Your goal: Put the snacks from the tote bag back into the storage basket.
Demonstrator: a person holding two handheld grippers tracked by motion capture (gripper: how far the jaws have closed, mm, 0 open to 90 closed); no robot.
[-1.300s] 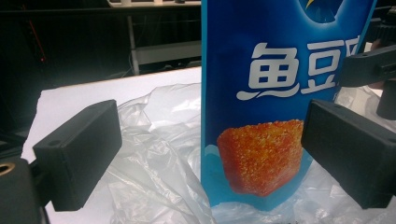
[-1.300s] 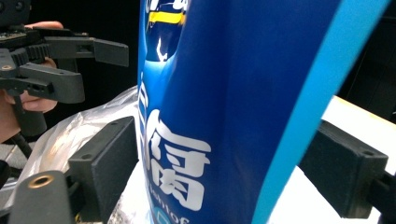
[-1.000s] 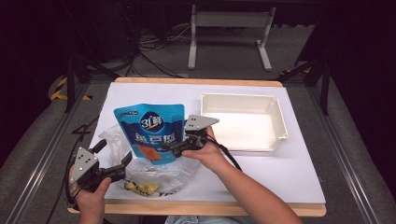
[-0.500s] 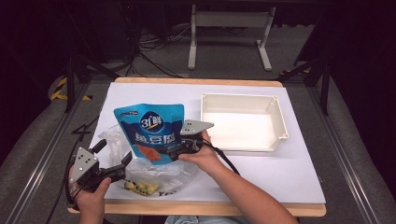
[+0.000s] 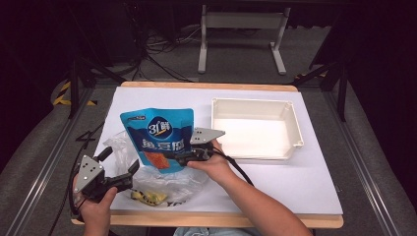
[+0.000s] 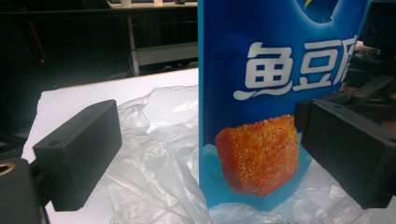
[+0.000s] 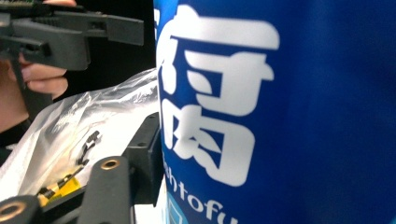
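While your right claw (image 5: 169,156) clamps the blue pouch (image 5: 160,137) upright at centre frame, your left claw (image 5: 120,166) gapes lower left; white tray (image 5: 295,129) empty.

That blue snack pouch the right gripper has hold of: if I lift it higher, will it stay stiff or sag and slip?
The blue pouch stands upright with the right gripper clamped at its lower edge, so it probably holds its shape fairly well. Its glossy film looks slick and may slide in the jaws. It seems light, so it could tip if released; the crumpled clear bag beneath gives poor footing.
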